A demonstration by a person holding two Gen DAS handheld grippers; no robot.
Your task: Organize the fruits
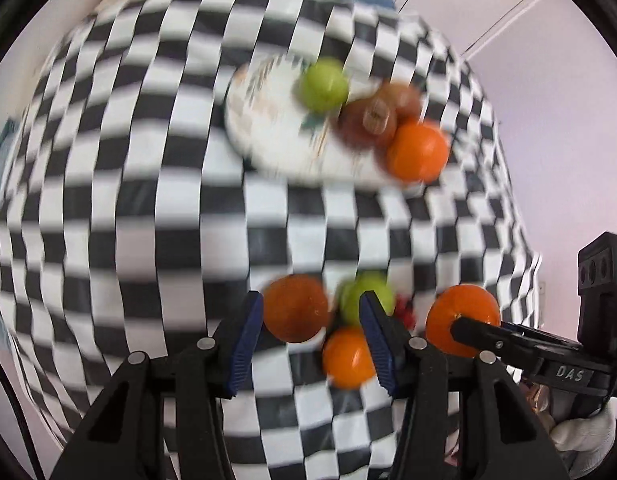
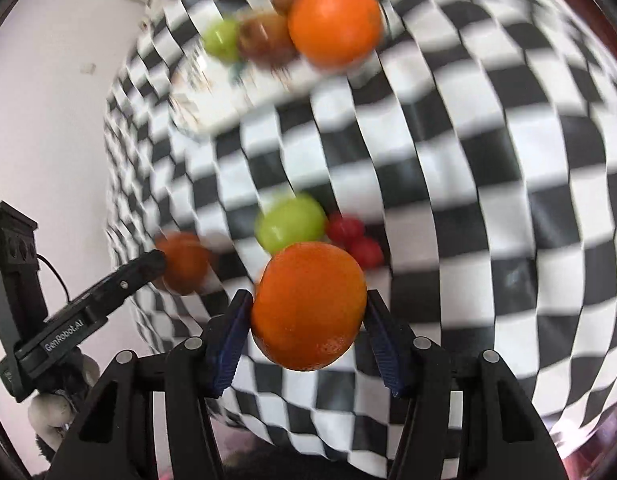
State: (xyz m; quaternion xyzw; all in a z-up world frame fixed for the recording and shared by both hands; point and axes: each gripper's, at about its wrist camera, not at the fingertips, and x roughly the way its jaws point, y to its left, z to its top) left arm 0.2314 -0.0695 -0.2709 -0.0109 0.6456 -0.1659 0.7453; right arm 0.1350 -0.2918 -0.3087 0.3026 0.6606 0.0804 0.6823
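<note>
Both views are bright and evenly lit, shadows faint; heavy motion blur smears the checkered cloth (image 1: 148, 200) and plate (image 1: 268, 128); fisheye bulging bends the squares, black vignette rings the edges.

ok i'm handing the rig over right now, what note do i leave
Right claw: shut on a large round orange, held above the checkered cloth.
Left claw: around a dark orange round fruit; grip unclear through blur.
Done: white patterned plate holds a green apple, brown fruits, another orange.
Left: second green apple, small orange, red fruits on the cloth, plus the carried ones.
</note>
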